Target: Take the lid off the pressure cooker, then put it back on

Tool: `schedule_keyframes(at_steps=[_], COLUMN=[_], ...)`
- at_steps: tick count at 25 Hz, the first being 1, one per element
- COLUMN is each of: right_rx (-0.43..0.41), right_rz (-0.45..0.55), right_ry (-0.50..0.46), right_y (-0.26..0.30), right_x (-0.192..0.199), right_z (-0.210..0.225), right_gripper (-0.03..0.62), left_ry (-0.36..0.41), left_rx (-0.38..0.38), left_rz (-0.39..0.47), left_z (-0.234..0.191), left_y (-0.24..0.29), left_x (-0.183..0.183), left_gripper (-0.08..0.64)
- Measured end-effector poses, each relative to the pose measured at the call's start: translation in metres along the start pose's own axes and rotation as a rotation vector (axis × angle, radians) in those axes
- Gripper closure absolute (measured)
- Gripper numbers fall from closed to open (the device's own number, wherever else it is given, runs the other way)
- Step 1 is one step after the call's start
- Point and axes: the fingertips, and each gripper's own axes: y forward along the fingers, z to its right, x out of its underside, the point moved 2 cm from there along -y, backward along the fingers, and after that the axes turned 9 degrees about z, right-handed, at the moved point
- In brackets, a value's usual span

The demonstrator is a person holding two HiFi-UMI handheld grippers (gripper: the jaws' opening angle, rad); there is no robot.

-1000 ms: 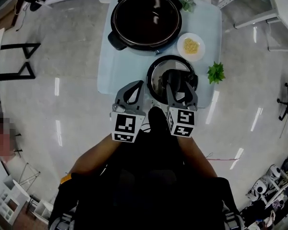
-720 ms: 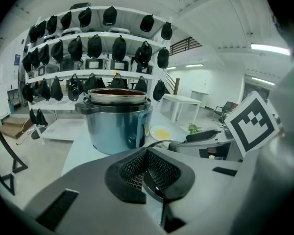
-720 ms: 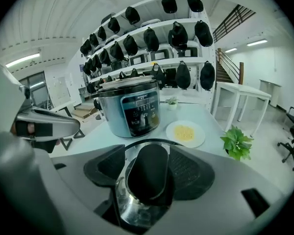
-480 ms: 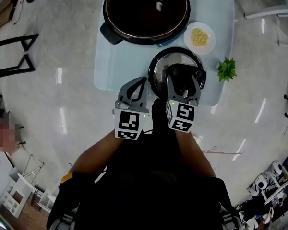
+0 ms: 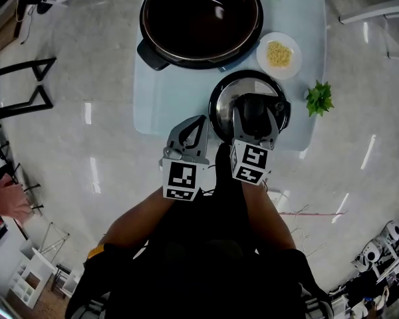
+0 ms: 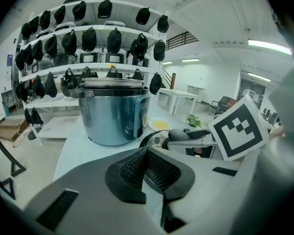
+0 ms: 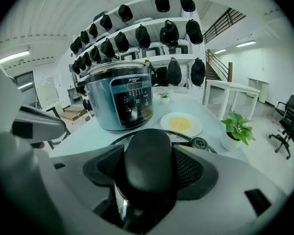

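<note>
Lid [image 5: 219, 104] rested on the table [image 5: 166, 98], lower centre, below the open pressure cooker [image 5: 144, 30].
The right gripper [image 5: 255, 113] had just been opening its 2 jaws around the lid's handle [image 7: 148, 160], likely releasing it; the left gripper [image 6: 148, 168] sat pressed together, spare.

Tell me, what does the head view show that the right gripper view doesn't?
Only the head view: the dark inside of the open pressure cooker and the person's arms. Only the right gripper view: the cooker's control panel, shelves of black things, a staircase. Both: the lid on the table, plate, plant, and the right gripper, whose jaws have just been opening with the lid's handle between them.
</note>
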Motion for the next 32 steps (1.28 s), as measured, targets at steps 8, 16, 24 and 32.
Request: schedule_keyframes(at_steps=[8,16,24,32], right_rx=[0.060,0.085,0.035,-0.037], right_rz=[0.011,-0.011,-0.064,-0.006], right_ry=[-0.032,-0.007,0.003,0.000], right_y=[0.002,0.003,-0.010,-0.053], right_x=[0.001,0.003,-0.001,-0.048], right_z=[0.002,0.003,0.007,0.006], right_gripper=[0.284,0.293,0.299,0.301], left_ry=[0.013,0.024,0.037,0.020], left_rx=[0.014,0.022,0.032,0.044], left_rz=[-0.002,0.012,0.041,0.101], left_z=[-0.003,-0.007,-0.004,0.009], left_y=[-0.001,-0.004,-0.016,-0.028], left_x=[0.002,-0.007,-0.029,-0.072], left_gripper=[0.552,0.552,0.552,0.552])
